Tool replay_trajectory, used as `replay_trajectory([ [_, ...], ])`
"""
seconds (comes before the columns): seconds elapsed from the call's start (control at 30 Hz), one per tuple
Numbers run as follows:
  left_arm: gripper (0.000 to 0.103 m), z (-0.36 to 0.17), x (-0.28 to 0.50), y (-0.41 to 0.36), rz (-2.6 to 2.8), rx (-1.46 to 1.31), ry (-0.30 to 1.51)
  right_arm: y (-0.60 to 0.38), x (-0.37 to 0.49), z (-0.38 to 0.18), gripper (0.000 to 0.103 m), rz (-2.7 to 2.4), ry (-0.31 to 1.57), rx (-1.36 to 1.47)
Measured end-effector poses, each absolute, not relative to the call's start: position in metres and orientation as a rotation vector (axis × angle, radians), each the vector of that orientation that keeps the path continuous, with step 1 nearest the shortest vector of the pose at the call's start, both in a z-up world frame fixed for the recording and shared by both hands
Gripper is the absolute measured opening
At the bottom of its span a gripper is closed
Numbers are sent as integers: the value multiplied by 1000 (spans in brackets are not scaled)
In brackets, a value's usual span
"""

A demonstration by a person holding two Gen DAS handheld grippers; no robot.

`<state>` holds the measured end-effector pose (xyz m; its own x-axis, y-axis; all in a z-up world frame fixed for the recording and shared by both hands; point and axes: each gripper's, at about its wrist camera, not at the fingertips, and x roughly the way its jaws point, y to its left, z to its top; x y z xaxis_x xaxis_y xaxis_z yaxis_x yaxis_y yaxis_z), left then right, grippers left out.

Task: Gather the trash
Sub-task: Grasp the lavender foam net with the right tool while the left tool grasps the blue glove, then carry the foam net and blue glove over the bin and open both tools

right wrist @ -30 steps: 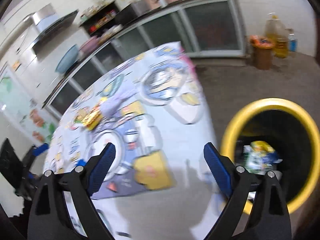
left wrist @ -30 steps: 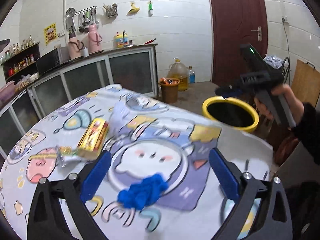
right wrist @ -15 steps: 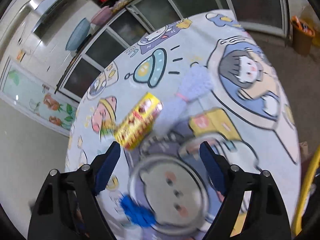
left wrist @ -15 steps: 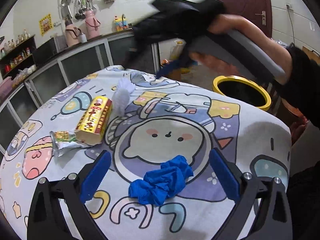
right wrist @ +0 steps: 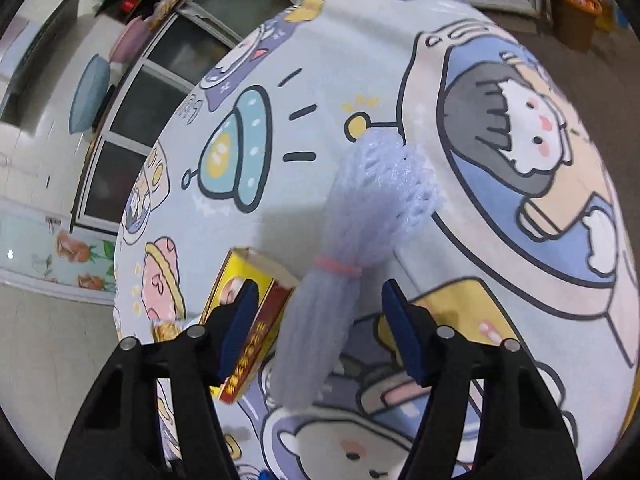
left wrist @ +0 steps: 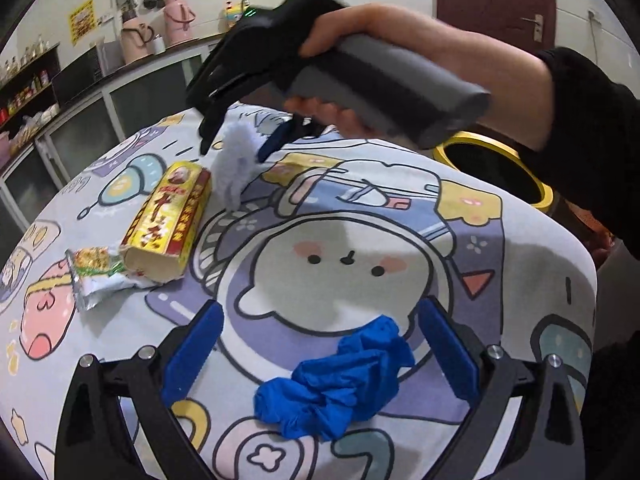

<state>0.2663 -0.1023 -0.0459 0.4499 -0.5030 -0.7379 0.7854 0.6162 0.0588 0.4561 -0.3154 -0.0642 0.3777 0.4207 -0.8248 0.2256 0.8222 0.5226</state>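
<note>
Trash lies scattered on the desk [left wrist: 520,248]: a pale foam net [right wrist: 360,240] at the far side sits between the right gripper [right wrist: 320,332] fingers, which are closing but not yet pressing. They could snag the yellow carton [left wrist: 168,220] just beside its left. The left gripper [left wrist: 320,344] fingers hang spread, empty, above the blue glove [left wrist: 340,380].

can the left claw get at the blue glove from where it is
Probably yes: the blue glove lies on the tablecloth just ahead of the open left claw, between its fingers, with nothing covering it.
</note>
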Motion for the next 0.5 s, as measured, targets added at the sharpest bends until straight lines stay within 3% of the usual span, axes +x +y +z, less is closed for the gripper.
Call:
replay_trajectory([
  [0.03,86,-48,266,-106,-834,437,746,-315,458,-66,50,131,1200,626],
  [0.07,70,-49,266,-108,-834,444,749,-314,459,-67,44,123,1202,614],
  [0.1,58,-52,268,-111,-832,451,758,-313,460,-69,30,122,1202,610],
  [0.13,24,-56,270,-113,-831,457,777,-314,460,-69,29,122,1201,611],
  [0.17,0,-63,274,-114,-831,456,815,-314,458,-69,27,124,1199,608],
  [0.5,0,-32,256,-75,-826,322,782,-343,397,-26,26,200,1089,609],
])
